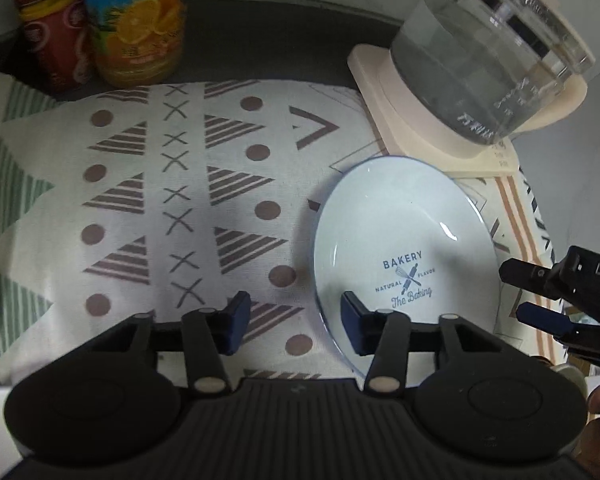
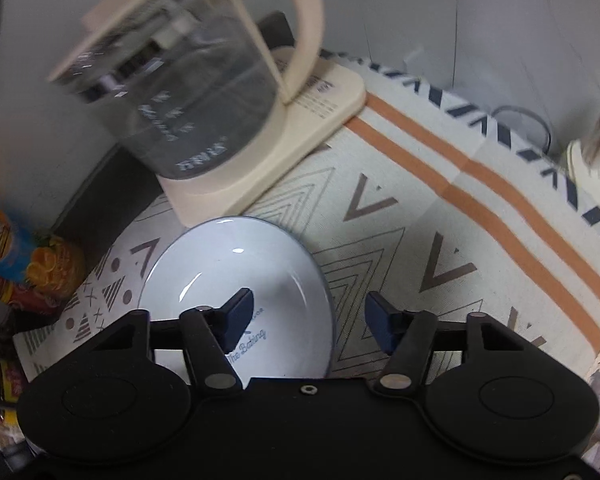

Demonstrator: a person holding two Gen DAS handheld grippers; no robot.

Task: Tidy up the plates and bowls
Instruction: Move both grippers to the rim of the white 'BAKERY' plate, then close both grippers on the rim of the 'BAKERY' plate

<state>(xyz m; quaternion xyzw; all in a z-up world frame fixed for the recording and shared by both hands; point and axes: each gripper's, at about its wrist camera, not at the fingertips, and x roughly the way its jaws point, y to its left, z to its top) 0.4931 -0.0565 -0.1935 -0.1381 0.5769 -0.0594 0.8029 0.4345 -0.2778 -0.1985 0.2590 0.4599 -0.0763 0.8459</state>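
Plate [image 1: 404, 240], white with a thin blue rim and the blue print "BAKERY", lies flat on a patterned cloth [image 1: 180, 200] that covers the worktop, just in front of the cream base of a glass kettle [image 1: 488, 60]. In the left wrist view the left gripper [image 1: 292, 324] hangs over the near left edge of the plate: one blue pad is above the plate, the other above the cloth, and the rim is between them. Its jaws are open and nothing is pressed between the pads. In the right wrist view the right gripper [image 2: 310, 320] hangs over the near right edge of the same plate [image 2: 236, 276]; one pad is over the plate, the other over the cloth [image 2: 440, 240]. Its jaws are open too and hold nothing. The kettle [image 2: 188, 92] stands on its base behind the plate. An orange juice bottle [image 1: 140, 24] and a red bottle [image 1: 52, 32] stand at the far left edge of the cloth.
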